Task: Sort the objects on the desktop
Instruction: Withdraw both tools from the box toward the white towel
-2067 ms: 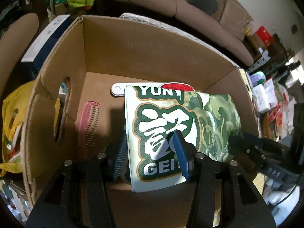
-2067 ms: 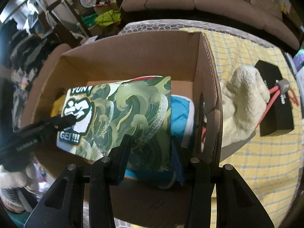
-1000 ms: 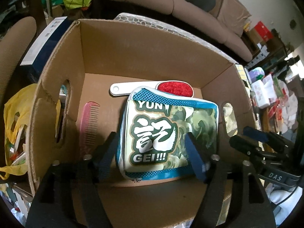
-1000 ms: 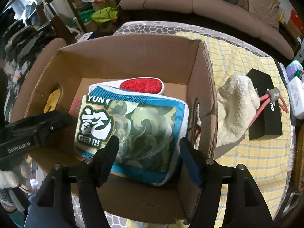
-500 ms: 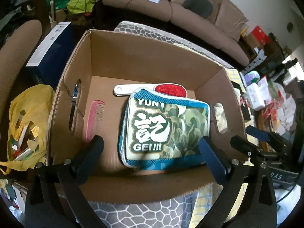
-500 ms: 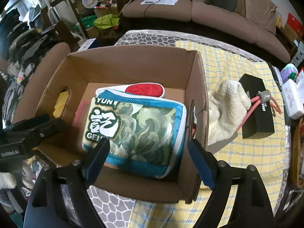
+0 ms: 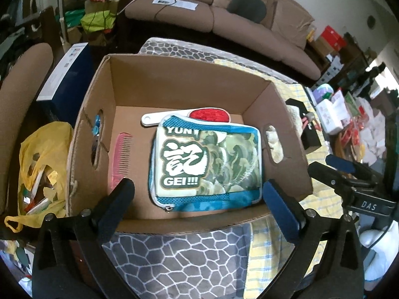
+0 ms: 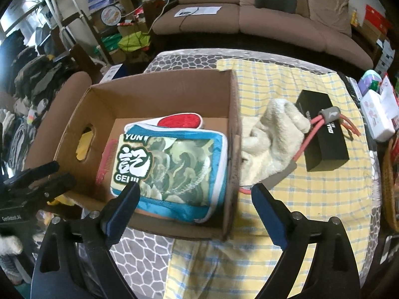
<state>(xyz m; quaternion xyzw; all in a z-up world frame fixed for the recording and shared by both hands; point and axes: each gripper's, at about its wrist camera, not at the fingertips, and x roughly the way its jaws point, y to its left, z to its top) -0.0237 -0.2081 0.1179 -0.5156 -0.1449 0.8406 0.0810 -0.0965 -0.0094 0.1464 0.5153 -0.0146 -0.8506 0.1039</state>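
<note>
A cardboard box holds a blue-edged pouch printed with green waves and "YUN GEI!!!". The pouch lies flat on the box floor. It partly covers a white lint brush with a red pad. A pink comb lies left of the pouch. My left gripper hangs open above the box's near wall with nothing between its fingers. My right gripper hovers over the box's near right corner, jaws opening and holding nothing.
Right of the box, on a yellow checked cloth, lie a cream towel and a black box with a red cord across it. A yellow bag sits left of the box. A brown sofa stands behind.
Both grippers let go of the pouch, spread wide and pulled up and back from the box. The pouch dropped flat onto the box floor.
</note>
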